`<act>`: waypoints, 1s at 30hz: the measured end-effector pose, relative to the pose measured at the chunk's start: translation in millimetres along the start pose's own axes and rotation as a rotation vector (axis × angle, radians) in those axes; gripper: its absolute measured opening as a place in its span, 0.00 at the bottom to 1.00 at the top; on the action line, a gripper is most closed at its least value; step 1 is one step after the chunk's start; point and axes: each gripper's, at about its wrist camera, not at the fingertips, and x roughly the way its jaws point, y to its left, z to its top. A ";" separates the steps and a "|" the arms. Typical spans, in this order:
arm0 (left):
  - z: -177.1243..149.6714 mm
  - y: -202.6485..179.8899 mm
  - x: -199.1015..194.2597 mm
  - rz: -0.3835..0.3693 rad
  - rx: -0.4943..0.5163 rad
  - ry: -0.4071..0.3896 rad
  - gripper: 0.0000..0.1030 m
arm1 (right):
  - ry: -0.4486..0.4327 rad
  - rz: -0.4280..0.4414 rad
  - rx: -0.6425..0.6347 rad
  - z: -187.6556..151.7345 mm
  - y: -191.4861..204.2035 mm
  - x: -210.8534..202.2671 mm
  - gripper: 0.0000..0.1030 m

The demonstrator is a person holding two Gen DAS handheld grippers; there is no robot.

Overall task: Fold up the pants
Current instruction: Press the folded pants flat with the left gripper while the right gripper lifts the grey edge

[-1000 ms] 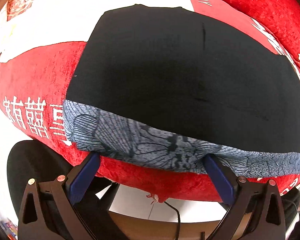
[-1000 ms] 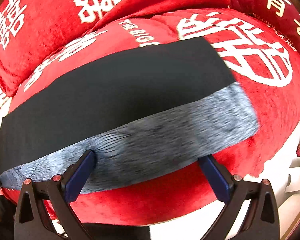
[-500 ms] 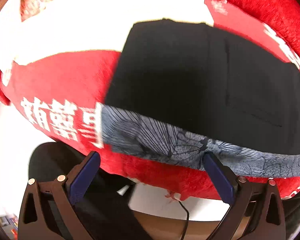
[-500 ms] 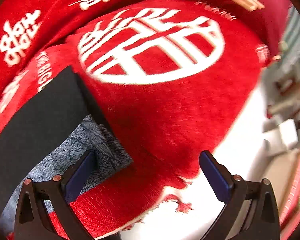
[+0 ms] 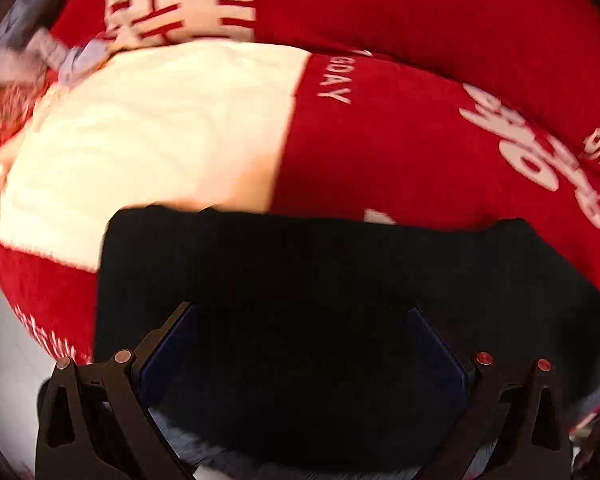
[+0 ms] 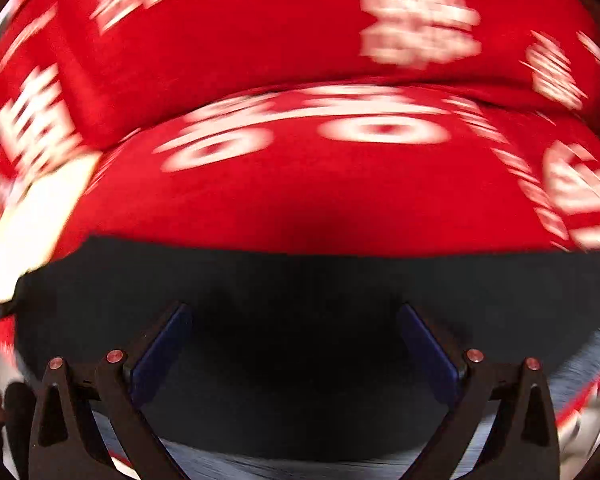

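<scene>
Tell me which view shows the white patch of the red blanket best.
The left wrist view. There the white patch spreads wide and fairly sharp across the red blanket, just beyond the black pants. The right wrist view catches only a motion-blurred sliver of it at the left edge.

Your right wrist view is smeared with motion: the white characters on the red cover [image 6: 380, 184] won't read. The black pants [image 6: 300, 320] run off the bottom edge in both views, their grey patterned band [image 6: 580, 364] only a blurred sliver. Top left on your left view, a greyish bundle [image 5: 32, 52] is too blurred to identify.
</scene>
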 end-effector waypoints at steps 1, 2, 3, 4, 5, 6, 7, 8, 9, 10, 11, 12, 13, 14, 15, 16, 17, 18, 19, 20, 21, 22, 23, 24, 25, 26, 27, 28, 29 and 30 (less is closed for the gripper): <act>1.0 -6.8 4.1 0.033 0.021 -0.009 1.00 | 0.010 0.000 -0.036 -0.1 18.5 7.4 1.00; 1.3 -10.5 9.7 0.066 0.037 -0.013 1.00 | 0.024 -0.001 -0.071 -1.2 34.4 15.3 1.00; 0.7 -10.0 12.1 0.061 0.036 -0.019 1.00 | 0.037 -0.018 -0.103 -3.7 45.5 23.5 1.00; 0.6 -6.6 12.5 0.046 0.029 -0.029 1.00 | 0.039 -0.054 -0.127 -5.2 49.5 28.9 1.00; 1.2 -2.2 12.6 0.028 0.026 -0.028 1.00 | 0.029 -0.067 -0.143 -6.3 50.3 31.2 1.00; 0.8 1.8 11.8 0.018 0.024 -0.027 1.00 | 0.017 -0.052 -0.140 -6.0 46.4 30.1 1.00; 0.8 5.1 11.5 0.015 0.027 -0.030 1.00 | 0.016 -0.046 -0.134 -6.5 42.0 28.7 1.00; 1.0 7.4 12.8 0.004 0.034 -0.033 1.00 | 0.015 -0.057 -0.133 -6.5 36.0 27.7 1.00; 1.1 8.6 14.0 -0.002 0.038 -0.036 1.00 | 0.014 -0.068 -0.133 -7.0 29.4 26.0 1.00; -0.2 9.2 12.2 -0.006 0.042 -0.039 1.00 | 0.011 -0.087 -0.129 -7.1 22.5 25.1 1.00; 0.0 10.2 11.4 -0.007 0.047 -0.044 1.00 | 0.013 -0.103 -0.115 -6.7 14.1 24.2 1.00; -4.7 -3.9 18.9 -0.004 0.046 -0.046 1.00 | 0.011 -0.112 -0.092 -3.9 1.8 24.5 1.00; -7.0 -8.8 21.4 -0.005 0.046 -0.048 1.00 | 0.011 -0.114 -0.071 -4.5 -6.5 19.6 1.00; -6.7 -8.0 23.3 -0.008 0.048 -0.050 1.00 | 0.011 -0.130 -0.050 -4.4 -14.6 17.4 1.00; -8.9 -8.7 20.9 -0.013 0.051 -0.051 1.00 | 0.013 -0.148 -0.034 -3.3 -22.2 17.1 1.00; -8.9 -8.3 21.5 -0.017 0.054 -0.052 1.00 | 0.014 -0.152 -0.019 -3.1 -29.0 16.1 1.00; -8.8 -7.6 21.5 -0.023 0.061 -0.054 1.00 | 0.015 -0.149 -0.008 -3.3 -34.2 14.8 1.00; -9.0 -6.7 21.9 -0.026 0.065 -0.055 1.00 | 0.014 -0.160 -0.003 -3.9 -39.0 13.1 1.00; -9.1 -5.4 21.7 -0.027 0.069 -0.058 1.00 | 0.015 -0.180 0.001 -4.6 -42.6 12.4 1.00; -9.1 -2.9 21.4 -0.028 0.071 -0.061 1.00 | 0.015 -0.191 0.010 -5.8 -47.6 11.0 1.00; -8.7 0.6 21.3 -0.027 0.070 -0.064 1.00 | 0.015 -0.189 0.028 -7.2 -54.7 9.2 1.00; -8.6 6.1 21.6 -0.054 0.067 -0.059 1.00 | 0.014 -0.195 0.045 -8.8 -61.7 7.1 1.00; -8.6 10.4 22.4 -0.080 0.067 -0.053 1.00 | 0.015 -0.210 0.059 -9.8 -68.0 4.8 1.00; -9.1 12.0 22.3 -0.092 0.072 -0.053 1.00 | 0.017 -0.217 0.080 -10.2 -75.6 2.9 1.00; -10.5 12.0 21.6 -0.098 0.088 -0.057 1.00 | 0.021 -0.224 0.102 -10.9 -81.3 0.6 1.00; -12.5 10.5 20.0 -0.093 0.110 -0.064 1.00 | 0.030 -0.246 0.125 -11.6 -86.5 -1.4 1.00; -14.8 8.6 16.6 -0.067 0.124 -0.067 1.00 | 0.044 -0.271 0.152 -12.9 -90.3 -4.4 1.00; -16.6 8.6 12.1 -0.040 0.124 -0.076 1.00 | 0.047 -0.280 0.169 -14.2 -91.0 -8.4 1.00; -19.7 10.0 4.0 -0.038 0.123 -0.095 1.00 | 0.034 -0.280 0.169 -17.3 -85.9 -16.2 1.00; -22.7 12.1 -2.8 -0.065 0.124 -0.109 1.00 | 0.016 -0.269 0.157 -20.8 -78.8 -22.1 1.00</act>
